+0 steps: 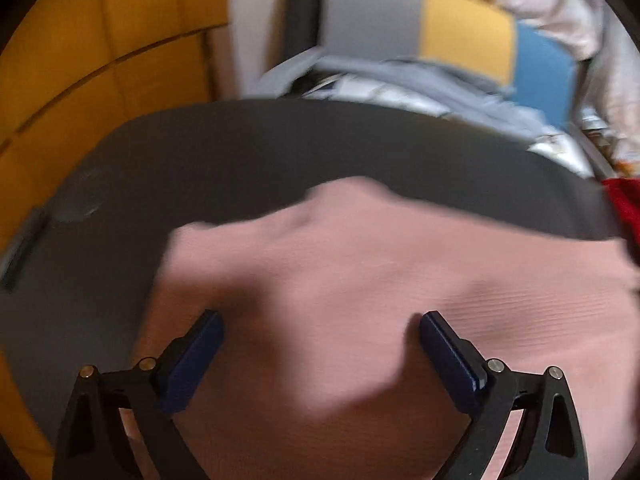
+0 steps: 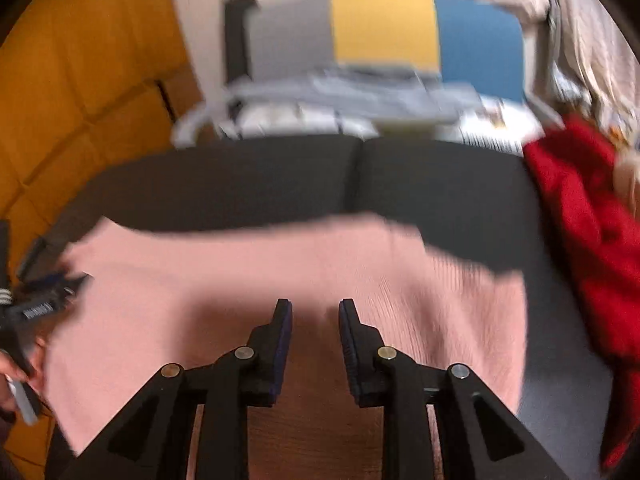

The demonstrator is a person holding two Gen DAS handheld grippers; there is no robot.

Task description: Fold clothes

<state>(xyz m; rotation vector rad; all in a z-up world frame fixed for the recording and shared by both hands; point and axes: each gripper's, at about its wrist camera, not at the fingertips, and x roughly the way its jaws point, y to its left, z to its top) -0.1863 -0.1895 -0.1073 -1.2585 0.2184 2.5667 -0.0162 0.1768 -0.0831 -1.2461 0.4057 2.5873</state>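
A pink ribbed garment (image 1: 360, 264) lies spread on a dark grey table (image 1: 280, 148). My left gripper (image 1: 320, 344) hovers over its near part with the jaws wide open and nothing between them. In the right wrist view the same pink garment (image 2: 280, 276) fills the middle of the dark table (image 2: 440, 184). My right gripper (image 2: 315, 320) is over it with a narrow gap between its fingers and no cloth in them. The left gripper (image 2: 52, 292) shows at the left edge of that view, by the garment's left side. Both views are blurred by motion.
A red garment (image 2: 580, 216) lies bunched at the table's right side, seen as a red garment (image 1: 624, 208) at the edge of the left wrist view. Behind the table stands a bed with grey, yellow and blue cushions (image 2: 384, 28). A yellow panelled wall (image 1: 100, 40) is at the left.
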